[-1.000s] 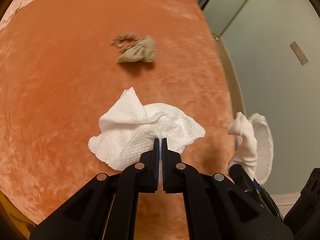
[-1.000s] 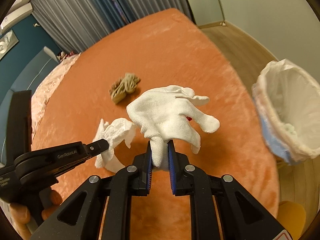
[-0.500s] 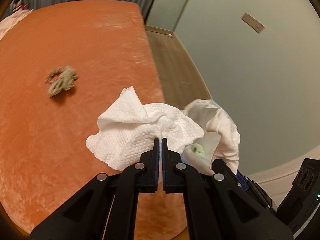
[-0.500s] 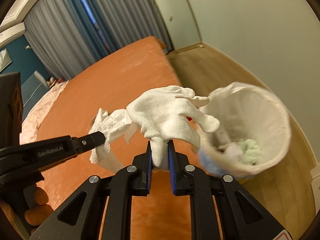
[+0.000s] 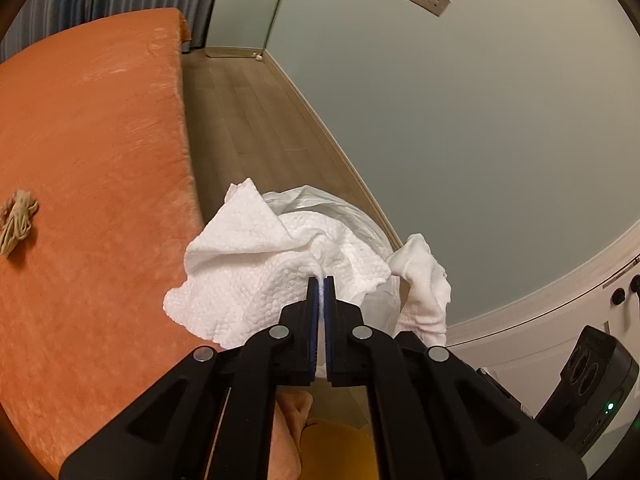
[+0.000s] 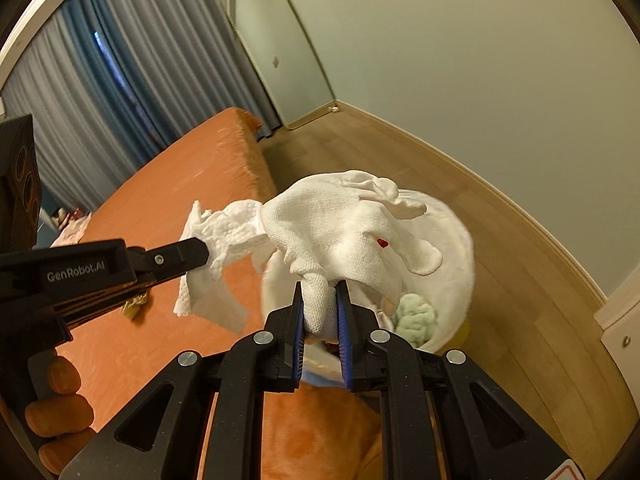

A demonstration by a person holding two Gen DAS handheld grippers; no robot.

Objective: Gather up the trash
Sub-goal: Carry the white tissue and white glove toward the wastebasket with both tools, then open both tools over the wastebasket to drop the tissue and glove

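My left gripper (image 5: 319,280) is shut on a crumpled white paper towel (image 5: 256,264), held in the air over the bed's edge beside the bin. In the right wrist view the same paper towel (image 6: 216,248) hangs from the left gripper (image 6: 206,250). My right gripper (image 6: 320,286) is shut on a white knitted glove (image 6: 344,220) with a small red mark, right above the white-lined trash bin (image 6: 452,256). A pale green wad (image 6: 416,312) lies inside the bin. The glove (image 5: 424,280) shows at the right of the left wrist view, with the bin's liner (image 5: 340,208) behind the towel.
An orange velvet bed cover (image 5: 92,152) fills the left, with a beige crumpled rag (image 5: 16,220) lying on it. Wooden floor (image 5: 248,112) runs between the bed and the pale wall (image 5: 460,120). Grey-blue curtains (image 6: 100,52) hang behind the bed. A gloved hand (image 6: 60,412) holds the left gripper.
Both grippers have swung right off the bed with their loads. The bin has come under the glove, and the beige rag has slid to the far left of the left wrist view.
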